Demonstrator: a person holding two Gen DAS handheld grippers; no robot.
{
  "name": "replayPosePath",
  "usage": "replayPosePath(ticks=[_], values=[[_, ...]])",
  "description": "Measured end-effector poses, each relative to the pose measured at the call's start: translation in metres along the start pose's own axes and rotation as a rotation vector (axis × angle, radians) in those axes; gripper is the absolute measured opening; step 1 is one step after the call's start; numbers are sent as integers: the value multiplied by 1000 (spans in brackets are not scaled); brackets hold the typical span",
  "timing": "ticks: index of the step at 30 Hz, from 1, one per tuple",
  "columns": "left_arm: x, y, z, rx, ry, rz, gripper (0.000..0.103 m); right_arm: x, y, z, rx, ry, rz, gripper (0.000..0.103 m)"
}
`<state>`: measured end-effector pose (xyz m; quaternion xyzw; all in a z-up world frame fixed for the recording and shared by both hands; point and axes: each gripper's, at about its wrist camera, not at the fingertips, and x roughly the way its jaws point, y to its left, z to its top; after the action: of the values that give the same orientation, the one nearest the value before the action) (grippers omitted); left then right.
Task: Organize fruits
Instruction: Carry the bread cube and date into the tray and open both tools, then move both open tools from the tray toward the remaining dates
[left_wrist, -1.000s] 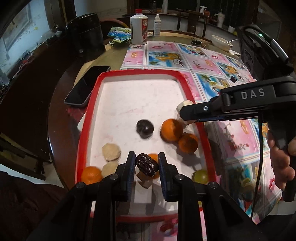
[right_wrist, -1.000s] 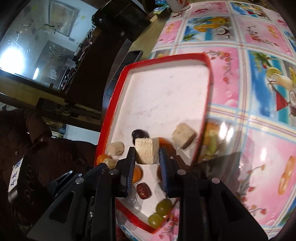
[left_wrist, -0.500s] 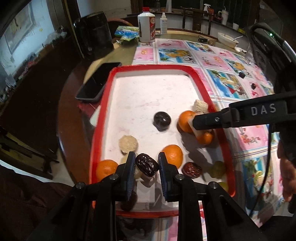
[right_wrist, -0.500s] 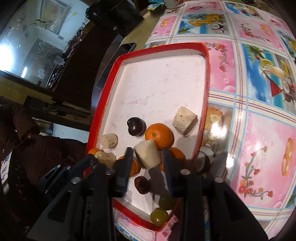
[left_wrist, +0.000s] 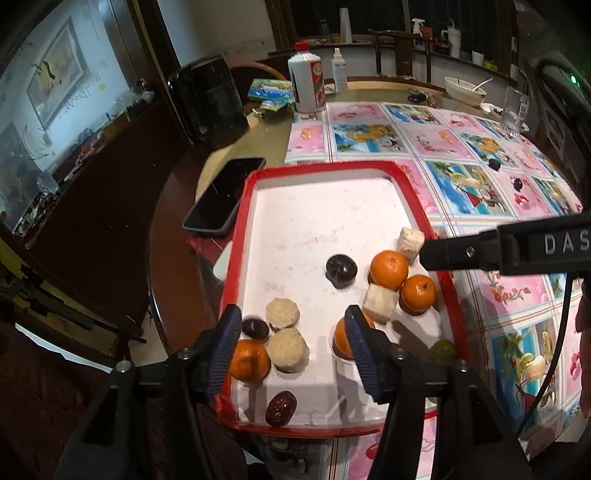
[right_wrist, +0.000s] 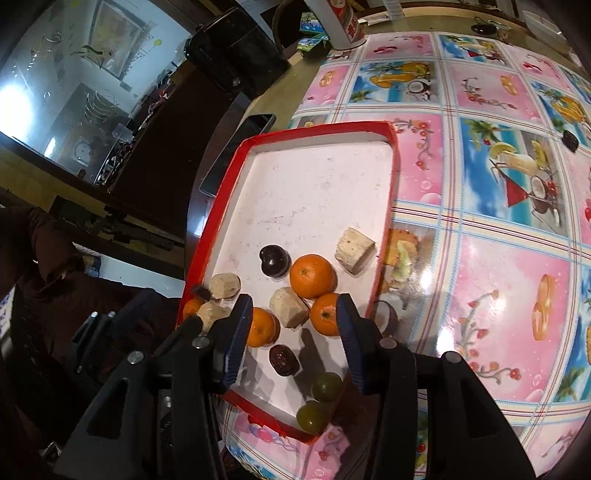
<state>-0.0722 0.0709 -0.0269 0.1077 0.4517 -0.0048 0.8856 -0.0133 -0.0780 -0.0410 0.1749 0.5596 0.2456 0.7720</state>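
A red-rimmed white tray (left_wrist: 236, 236) holds several oranges, beige chunks, a dark plum (left_wrist: 340, 270), dates and green grapes. My left gripper (left_wrist: 291, 325) hangs open and empty over the tray's near end, above an orange (left_wrist: 248, 360) and two beige rounds (left_wrist: 288, 349). A reddish date (left_wrist: 281, 408) lies under it by the near rim. My right gripper (right_wrist: 293, 314) is open and empty above a beige chunk (right_wrist: 290, 306) that rests between oranges (right_wrist: 312, 275). Another date (right_wrist: 283, 360) and two grapes (right_wrist: 327, 386) lie closer to it.
A black phone (left_wrist: 223, 195) lies left of the tray on the round table. A white bottle (left_wrist: 306, 83), a bowl (left_wrist: 464, 90) and a glass (left_wrist: 514, 110) stand at the back. Two small dark fruits (left_wrist: 518, 183) sit on the patterned cloth at right.
Both grippers opened. The left one let go of its date, and the right one dropped its beige chunk among the oranges. Both pulled back and up from the tray.
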Motion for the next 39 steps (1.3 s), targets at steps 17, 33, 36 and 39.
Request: replayPosePath(ticks=[17,33,36,39], values=[[-19,-16,21,-7,-30,36,66,-30,-25,-6,40,-53,-12,49],[-14,-38,31,14,-25,27,66,-50,-61,-12,103,-83,-22,49],[-10,-48,35,32,-19,28,66,-54,-76,-14,124,-91,-36,48],[-4,-63,40,55,-6,20,66,-62,-101,-17,167,-107,-50,48]])
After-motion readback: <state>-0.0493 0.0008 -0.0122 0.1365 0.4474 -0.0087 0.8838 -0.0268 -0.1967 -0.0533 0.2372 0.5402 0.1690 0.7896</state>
